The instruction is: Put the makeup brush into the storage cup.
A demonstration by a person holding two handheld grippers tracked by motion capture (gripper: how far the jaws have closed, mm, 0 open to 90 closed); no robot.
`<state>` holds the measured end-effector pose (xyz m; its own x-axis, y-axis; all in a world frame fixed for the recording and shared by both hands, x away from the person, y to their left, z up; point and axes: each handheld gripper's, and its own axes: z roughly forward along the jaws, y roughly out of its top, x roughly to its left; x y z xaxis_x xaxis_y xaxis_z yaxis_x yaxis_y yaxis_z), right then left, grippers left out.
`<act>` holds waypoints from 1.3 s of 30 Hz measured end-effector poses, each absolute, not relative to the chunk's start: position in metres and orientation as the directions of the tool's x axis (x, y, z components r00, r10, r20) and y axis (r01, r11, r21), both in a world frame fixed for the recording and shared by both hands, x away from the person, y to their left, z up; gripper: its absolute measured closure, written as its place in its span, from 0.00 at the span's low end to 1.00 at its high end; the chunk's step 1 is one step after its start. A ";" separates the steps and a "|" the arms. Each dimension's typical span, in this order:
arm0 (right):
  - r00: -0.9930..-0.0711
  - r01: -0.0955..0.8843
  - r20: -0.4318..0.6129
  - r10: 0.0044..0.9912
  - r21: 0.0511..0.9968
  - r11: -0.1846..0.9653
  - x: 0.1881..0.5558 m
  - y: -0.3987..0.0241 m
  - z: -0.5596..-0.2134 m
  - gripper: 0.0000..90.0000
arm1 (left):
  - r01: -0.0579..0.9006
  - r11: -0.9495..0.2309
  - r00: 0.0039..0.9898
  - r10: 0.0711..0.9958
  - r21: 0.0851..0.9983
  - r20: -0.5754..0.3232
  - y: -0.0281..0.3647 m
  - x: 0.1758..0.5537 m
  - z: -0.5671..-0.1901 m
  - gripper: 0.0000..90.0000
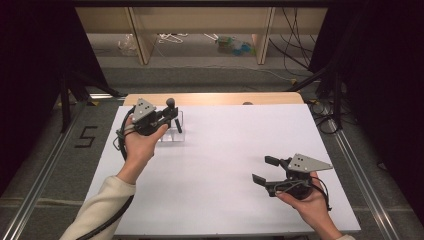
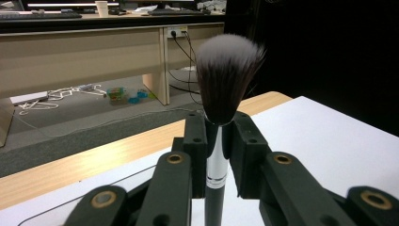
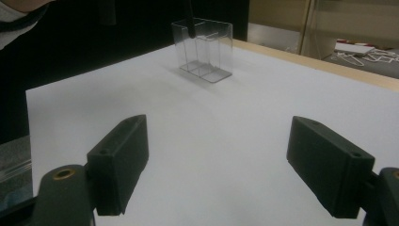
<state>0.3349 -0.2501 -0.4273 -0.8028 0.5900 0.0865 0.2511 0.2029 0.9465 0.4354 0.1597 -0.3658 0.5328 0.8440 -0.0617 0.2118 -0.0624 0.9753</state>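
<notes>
Darkness walls the room on both sides, with pale wooden desks [image 1: 200, 20] and loose cables [image 1: 175, 37] on the grey floor at the far end. White table [image 1: 225, 165] takes up the middle of the high view, its wooden edge showing along the far side. Near its far left corner stands a clear box [image 3: 204, 49] with dividers inside, and a dark handle tip hangs at its top edge in the right gripper view.

The left gripper [image 1: 167, 116] hovers over that box, its jaws clamped together on the silver and black handle of a makeup brush [image 2: 229, 75]. The brush stands upright between the jaws, bristles up, dark at the base and white at the tips.

The right gripper [image 1: 266, 170] sits low over the near right part of the table, well apart from the box. Its jaws stand wide apart with only bare table between them.
</notes>
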 end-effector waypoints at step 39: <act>-0.798 0.286 0.104 0.594 0.933 0.220 0.334 -0.251 -0.427 0.25 | 0.200 -0.069 0.518 0.854 0.977 -0.045 0.160 0.443 -0.364 0.86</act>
<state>0.3335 -0.2508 -0.4267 -0.7977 0.5939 0.1044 0.2859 0.2200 0.9327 0.4433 0.1601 -0.3640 0.5184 0.8539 -0.0454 0.2001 -0.0695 0.9773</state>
